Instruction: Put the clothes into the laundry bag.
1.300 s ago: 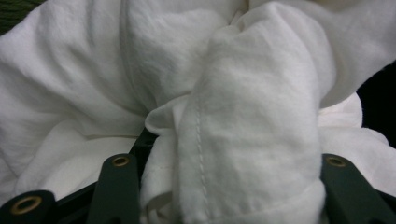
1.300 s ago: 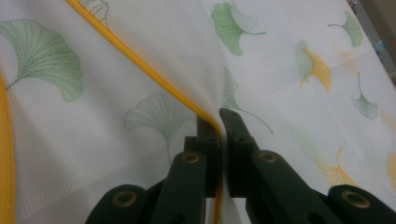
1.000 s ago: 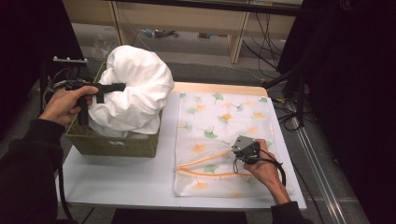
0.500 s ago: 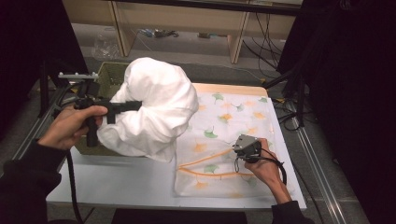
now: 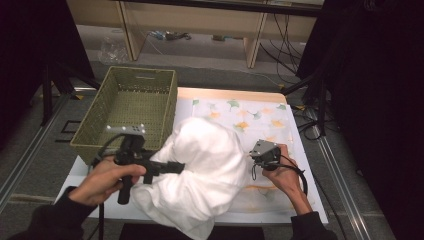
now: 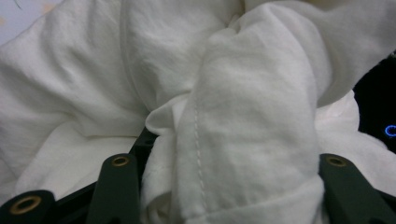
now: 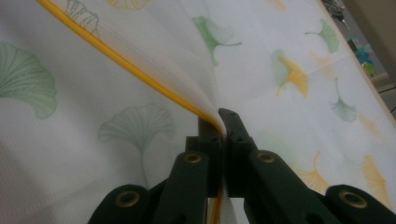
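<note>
My left gripper is shut on a big white cloth bundle, which hangs low over the front middle of the table. In the left gripper view the white cloth bunches between the two black jaws of my left gripper. A leaf-print mesh bag with a yellow edge lies flat on the right half of the table. My right gripper pinches that yellow edge and lifts the top layer. In the right gripper view my right gripper has its jaws closed on the bag.
A green woven basket stands at the back left of the table, with nothing in it. The table's wooden far edge borders a floor with cables and desk legs. Dark curtains hang at both sides.
My left gripper has carried the white bundle out of the basket, to the right, toward the front and lower, so it now partly covers the bag's left side. The right hand has kept still.
</note>
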